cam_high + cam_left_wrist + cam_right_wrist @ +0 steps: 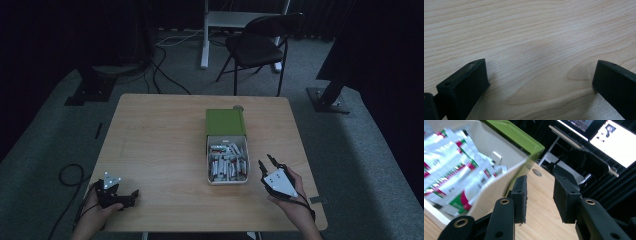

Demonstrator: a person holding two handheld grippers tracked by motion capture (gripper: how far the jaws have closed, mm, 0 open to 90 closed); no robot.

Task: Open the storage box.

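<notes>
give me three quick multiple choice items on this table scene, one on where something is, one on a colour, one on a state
1. Where is the right tongs relative to the box of sachets?
A. inside the box
B. just beside the box's right wall
C. at the table's far left corner

2. What colour is the box's lid?
A. green
B. red
C. blue

3. What is between the jaws of the left tongs?
A. a sachet
B. the lid
C. nothing, just bare table

Answers:
1. B, the high view shows the right tongs close to the right wall, outside it.
2. A, the lid slid back over the far end of the box is green.
3. C, the left gripper view shows jaws wide apart over bare wood grain.
</notes>
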